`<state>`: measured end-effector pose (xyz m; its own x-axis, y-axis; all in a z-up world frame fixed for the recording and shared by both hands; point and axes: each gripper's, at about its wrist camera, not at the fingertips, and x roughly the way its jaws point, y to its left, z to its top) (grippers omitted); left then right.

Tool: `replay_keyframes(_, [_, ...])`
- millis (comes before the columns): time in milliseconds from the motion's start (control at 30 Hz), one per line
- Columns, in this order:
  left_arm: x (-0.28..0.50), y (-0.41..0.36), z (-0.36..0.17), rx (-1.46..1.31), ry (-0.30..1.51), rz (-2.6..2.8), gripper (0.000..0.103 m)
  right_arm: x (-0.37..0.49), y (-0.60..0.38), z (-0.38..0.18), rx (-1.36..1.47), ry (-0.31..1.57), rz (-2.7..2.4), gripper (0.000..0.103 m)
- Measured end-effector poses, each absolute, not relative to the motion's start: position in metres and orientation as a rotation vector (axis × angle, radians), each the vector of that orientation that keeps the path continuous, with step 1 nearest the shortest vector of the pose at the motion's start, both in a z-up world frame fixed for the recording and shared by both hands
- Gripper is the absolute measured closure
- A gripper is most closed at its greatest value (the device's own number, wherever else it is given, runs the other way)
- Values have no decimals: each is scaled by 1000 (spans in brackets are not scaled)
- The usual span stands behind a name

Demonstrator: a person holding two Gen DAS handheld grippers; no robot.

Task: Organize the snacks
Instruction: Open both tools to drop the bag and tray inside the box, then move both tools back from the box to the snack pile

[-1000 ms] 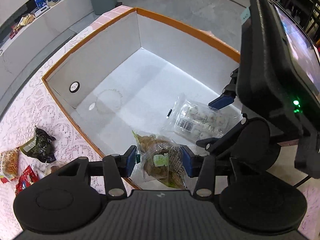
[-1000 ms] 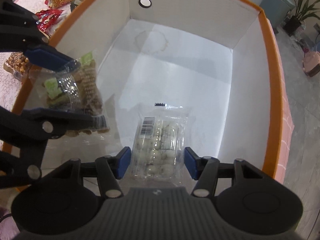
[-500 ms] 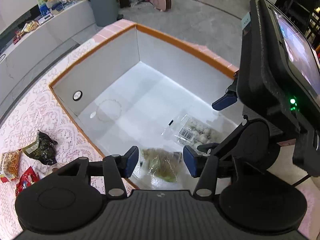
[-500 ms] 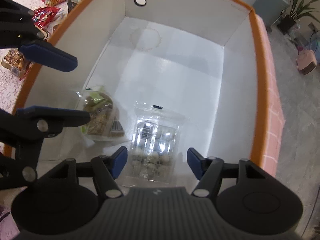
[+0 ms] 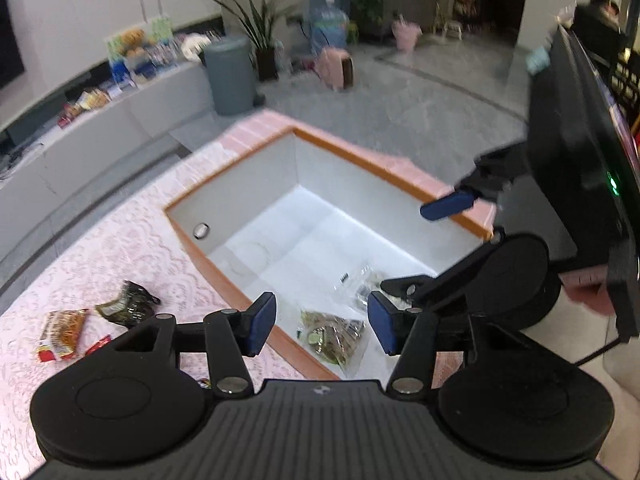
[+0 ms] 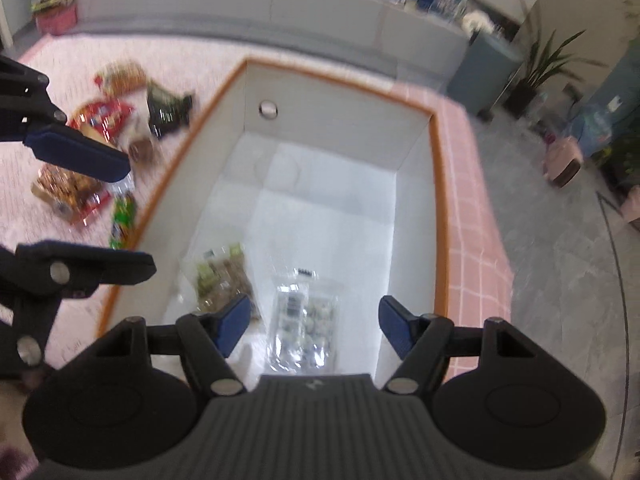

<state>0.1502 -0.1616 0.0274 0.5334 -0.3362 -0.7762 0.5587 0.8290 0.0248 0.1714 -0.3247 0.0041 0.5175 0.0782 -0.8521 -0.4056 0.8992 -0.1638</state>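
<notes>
So both grippers hang above the box (image 6: pixel 436 216) with nothing in them: the left gripper (image 5: pixel 322 326) has its jaws apart and empty, and the right gripper (image 6: pixel 316 322) is the same, pads clear of everything. Two snacks sit on the box floor at the near end, side by side. The green-and-brown bag (image 6: pixel 220 276) lies by the left wall, and the clear pack of pale round bits (image 6: pixel 306 320) is just right of it. That looks deliberate, packing from one corner so the far end stays free for the rest. The other snacks wait in a loose heap on the lace-covered counter (image 5: pixel 132 240) left of the box, like the dark packet (image 5: pixel 128 306) and the orange one (image 5: pixel 60 330). Best guess is those go next.
</notes>
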Motion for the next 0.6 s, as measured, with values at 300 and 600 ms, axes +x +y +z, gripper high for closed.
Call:
replay_keyframes(300, [115, -103, 52, 142, 740, -456, 40, 129, -305, 20, -86, 803, 281, 30])
replay_keyframes(600, [78, -43, 53, 43, 652, -318, 36, 91, -261, 18, 134, 662, 317, 30])
